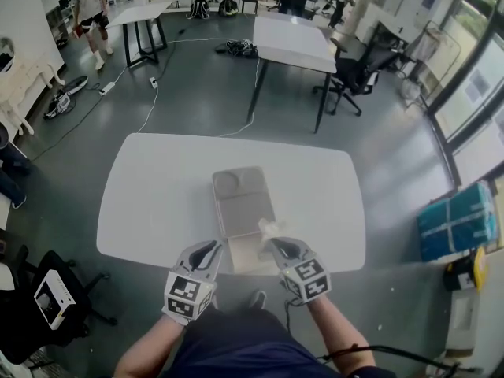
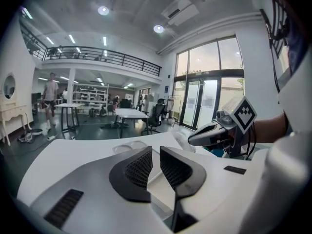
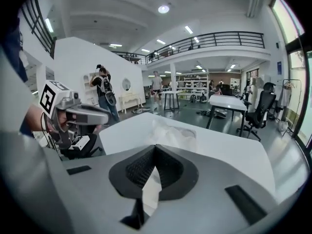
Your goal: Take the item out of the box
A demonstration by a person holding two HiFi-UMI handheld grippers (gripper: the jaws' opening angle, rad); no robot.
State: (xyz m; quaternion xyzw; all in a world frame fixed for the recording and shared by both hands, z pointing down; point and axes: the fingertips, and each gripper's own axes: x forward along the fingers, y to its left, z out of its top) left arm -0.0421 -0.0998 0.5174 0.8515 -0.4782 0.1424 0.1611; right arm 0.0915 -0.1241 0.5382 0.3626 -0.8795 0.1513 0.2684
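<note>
Jaws of the left gripper (image 1: 211,248): a narrow gap apart, nothing between them, just beside the box's near left edge.
Box (image 1: 240,203): pale tan, lying open mid-table on the white table (image 1: 157,187).
Item (image 1: 269,228): white, crinkled, half see-through, up over the box's near right side.
Right gripper (image 1: 276,246): jaws pressed together on a fold of the item.

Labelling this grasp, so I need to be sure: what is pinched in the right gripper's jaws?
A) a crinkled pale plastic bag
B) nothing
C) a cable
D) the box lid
A: in the right gripper view the right gripper has its jaws closed on the crinkled pale plastic bag, which sticks out beyond them.
</note>
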